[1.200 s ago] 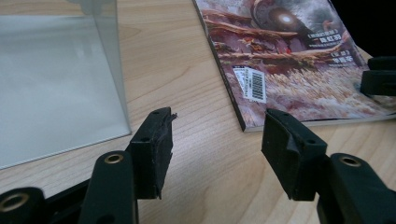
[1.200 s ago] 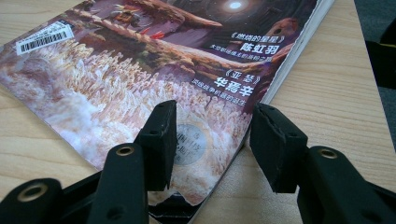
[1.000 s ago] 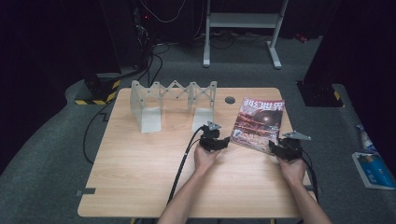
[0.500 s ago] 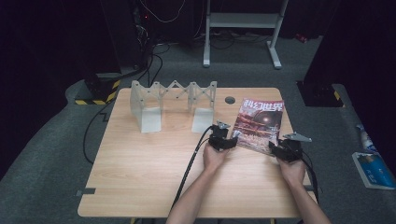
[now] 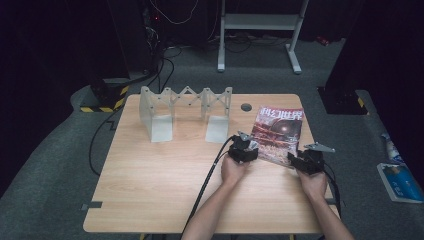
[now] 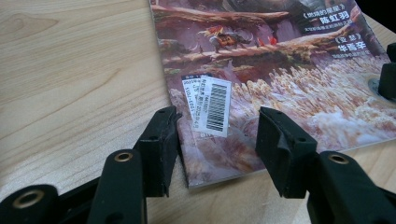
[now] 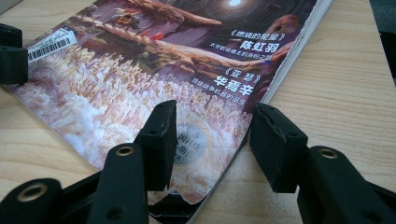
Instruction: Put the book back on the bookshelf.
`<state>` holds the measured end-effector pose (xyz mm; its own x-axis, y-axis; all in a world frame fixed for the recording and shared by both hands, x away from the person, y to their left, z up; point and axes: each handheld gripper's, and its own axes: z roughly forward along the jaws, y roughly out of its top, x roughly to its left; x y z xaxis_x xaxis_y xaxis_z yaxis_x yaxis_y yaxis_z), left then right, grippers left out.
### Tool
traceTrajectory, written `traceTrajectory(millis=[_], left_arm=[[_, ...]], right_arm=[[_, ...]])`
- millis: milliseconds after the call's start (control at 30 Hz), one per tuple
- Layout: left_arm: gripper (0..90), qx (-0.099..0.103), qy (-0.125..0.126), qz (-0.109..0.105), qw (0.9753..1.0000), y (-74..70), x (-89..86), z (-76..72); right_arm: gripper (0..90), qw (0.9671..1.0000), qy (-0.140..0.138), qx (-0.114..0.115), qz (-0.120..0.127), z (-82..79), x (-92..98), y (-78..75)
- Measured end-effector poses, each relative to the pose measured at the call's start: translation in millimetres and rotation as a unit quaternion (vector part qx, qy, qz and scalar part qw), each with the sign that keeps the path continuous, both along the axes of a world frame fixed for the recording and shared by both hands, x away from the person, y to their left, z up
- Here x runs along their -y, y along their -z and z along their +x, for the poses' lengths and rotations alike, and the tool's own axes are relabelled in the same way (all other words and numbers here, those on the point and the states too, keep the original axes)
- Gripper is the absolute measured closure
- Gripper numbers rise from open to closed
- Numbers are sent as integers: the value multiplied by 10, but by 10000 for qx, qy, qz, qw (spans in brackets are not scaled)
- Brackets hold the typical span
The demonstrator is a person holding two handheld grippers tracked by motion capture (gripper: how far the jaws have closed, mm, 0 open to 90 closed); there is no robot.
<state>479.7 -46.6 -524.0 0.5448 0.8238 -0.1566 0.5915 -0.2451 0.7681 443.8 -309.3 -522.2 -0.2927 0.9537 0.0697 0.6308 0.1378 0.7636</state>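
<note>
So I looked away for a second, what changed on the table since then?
The left gripper slid right and slightly forward to the magazine's near-left corner; its open jaws now straddle that corner. Nothing was gripped or released. The right gripper stayed at the near-right corner, jaws open, and the magazine, the folding rack and the table kept their places.

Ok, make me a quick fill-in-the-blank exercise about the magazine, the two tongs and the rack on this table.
1. Both tongs, left and right, sit at the near edge of the ___.
2. The jaws of both tongs are ___.
3. The white barcode sticker lies in front of the ___ tongs.
4. The grey accordion rack stands on the table to the ___ of the magazine, seen from the person's side.

Missing words: magazine; open; left; left
</note>
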Motion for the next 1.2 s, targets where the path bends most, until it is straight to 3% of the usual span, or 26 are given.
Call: traceTrajectory(millis=[433, 1200], left_arm=[[483, 65, 34, 87, 9999, 2, -22, -88], [486, 70, 23, 62, 10000, 7, -82, -322]], right_arm=[[515, 9999, 38, -24, 112, -67, -6, 10], [519, 9997, 31, -140, 184, -255, -52, -1]])
